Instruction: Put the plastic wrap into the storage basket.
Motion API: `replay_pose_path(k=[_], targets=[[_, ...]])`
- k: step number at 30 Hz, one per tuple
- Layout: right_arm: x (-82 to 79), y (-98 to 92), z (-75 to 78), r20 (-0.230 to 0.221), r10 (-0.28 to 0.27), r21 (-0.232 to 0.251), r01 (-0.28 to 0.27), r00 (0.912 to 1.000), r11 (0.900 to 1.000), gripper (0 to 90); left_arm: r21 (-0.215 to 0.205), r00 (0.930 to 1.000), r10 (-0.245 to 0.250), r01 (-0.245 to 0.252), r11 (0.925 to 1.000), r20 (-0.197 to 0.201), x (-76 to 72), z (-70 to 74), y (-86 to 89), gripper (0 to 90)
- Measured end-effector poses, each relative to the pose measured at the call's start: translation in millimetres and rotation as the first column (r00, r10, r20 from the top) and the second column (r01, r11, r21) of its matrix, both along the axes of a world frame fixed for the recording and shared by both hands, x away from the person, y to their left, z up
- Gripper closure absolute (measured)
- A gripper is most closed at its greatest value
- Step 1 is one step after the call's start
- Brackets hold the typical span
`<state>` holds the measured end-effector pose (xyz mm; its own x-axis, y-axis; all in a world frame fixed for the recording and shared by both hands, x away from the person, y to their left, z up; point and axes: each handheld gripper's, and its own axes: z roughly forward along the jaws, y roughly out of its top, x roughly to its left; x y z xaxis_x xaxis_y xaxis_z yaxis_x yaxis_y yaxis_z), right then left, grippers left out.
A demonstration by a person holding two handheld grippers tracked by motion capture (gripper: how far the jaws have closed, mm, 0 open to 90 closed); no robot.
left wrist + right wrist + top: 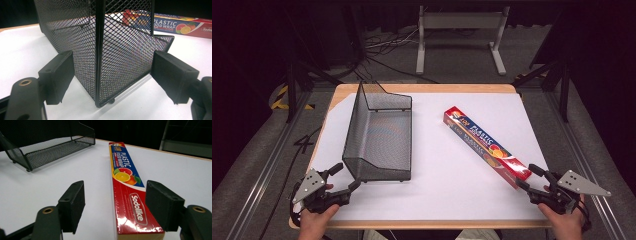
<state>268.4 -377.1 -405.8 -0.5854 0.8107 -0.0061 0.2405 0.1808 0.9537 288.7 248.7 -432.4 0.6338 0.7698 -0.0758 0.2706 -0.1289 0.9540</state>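
A black wire-mesh basket (379,132) lies on the white table cover at centre left. My left gripper (346,176) is at its near left corner, open. In the left gripper view that corner of the basket (120,45) stands between the two jaws of the left gripper (113,72), with gaps on both sides. A long red and blue plastic-wrap box (484,142) lies diagonally at the right. My right gripper (528,176) is open at its near end. In the right gripper view the box (122,170) runs away between the jaws of the right gripper (118,202), unpressed.
The white sheet (437,200) covers most of a wooden table, leaving a wood rim at the far and near edges. Beyond the table a grey metal stand (459,22) and loose cables (382,47) sit on the floor. Dark frame bars flank both sides.
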Motion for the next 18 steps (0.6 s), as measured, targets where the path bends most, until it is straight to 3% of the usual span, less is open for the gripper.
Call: replay_pose_path(k=[3,11,13,18], targets=[[5.2,4.7,8.3,-0.041,0.028,-0.012,-0.028,0.9988,1.000,28.6,0.001,1.0000,0.004,-0.004,1.0000,-0.001,-1.5,0.4,0.7,20.0],[33.0,16.3,28.7,-0.121,0.068,-0.021,-0.071,0.9903,0.997,30.1,0.007,0.9999,0.015,-0.015,0.9999,-0.005,-3.4,0.0,2.9,19.9],[43.5,20.1,34.2,-0.157,0.067,-0.043,-0.074,0.9854,0.996,30.6,0.005,0.9999,0.014,-0.014,0.9999,-0.008,-3.0,-0.6,2.9,19.9],[64.0,29.1,45.8,-0.184,0.056,-0.092,-0.074,0.9814,0.993,33.6,0.006,0.9999,0.009,-0.009,0.9999,-0.007,-2.9,-0.6,2.6,19.9]])
